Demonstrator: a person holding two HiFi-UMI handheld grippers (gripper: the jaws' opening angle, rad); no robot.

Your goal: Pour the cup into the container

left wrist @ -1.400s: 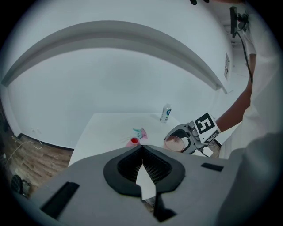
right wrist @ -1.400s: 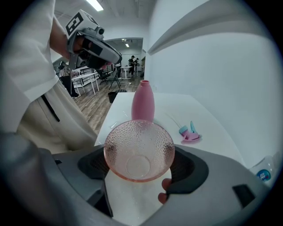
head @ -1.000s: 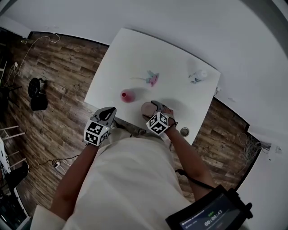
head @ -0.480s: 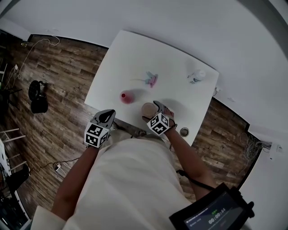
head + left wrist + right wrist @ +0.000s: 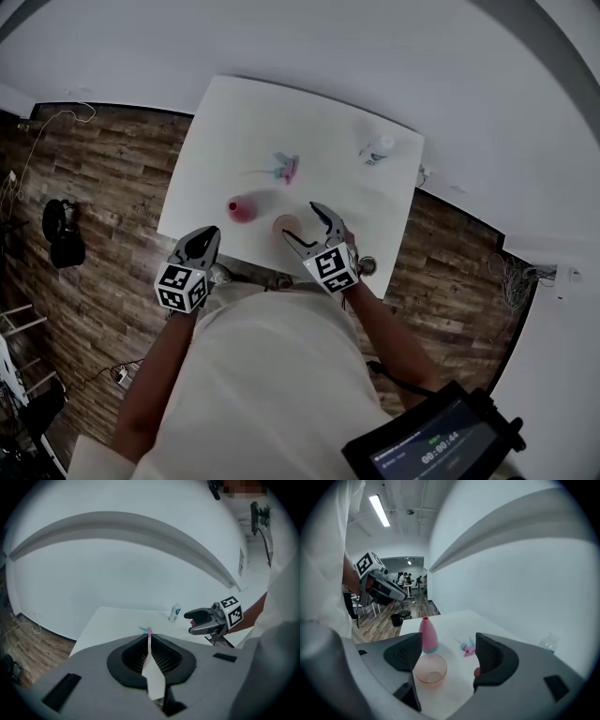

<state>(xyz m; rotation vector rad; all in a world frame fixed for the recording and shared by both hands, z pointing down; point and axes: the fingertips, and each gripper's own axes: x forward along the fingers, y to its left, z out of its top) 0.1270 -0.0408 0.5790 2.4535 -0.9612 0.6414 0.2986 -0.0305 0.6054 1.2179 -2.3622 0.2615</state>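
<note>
Your left claw is pressed together with nothing gripped, held at the near-left edge of the white table. It looks parked there so it does not crowd the work.

Further right stands the pink cone-shaped vessel with a teal band, upright with its narrow mouth up. I take it to be the container, waiting to receive the pour. Just beside it, nearer you, the translucent pinkish plastic cup sits upright on the table, not yet lifted. I cannot make out what it holds.

Your right claw is spread wide, with one jaw on each side of that cup and neither pad visibly touching it. It seems lined up for a side grip that leaves the rim free to tip.

A pink-and-teal clip lies beyond, and a clear plastic bottle stands far right. Both are well apart from the cup.
</note>
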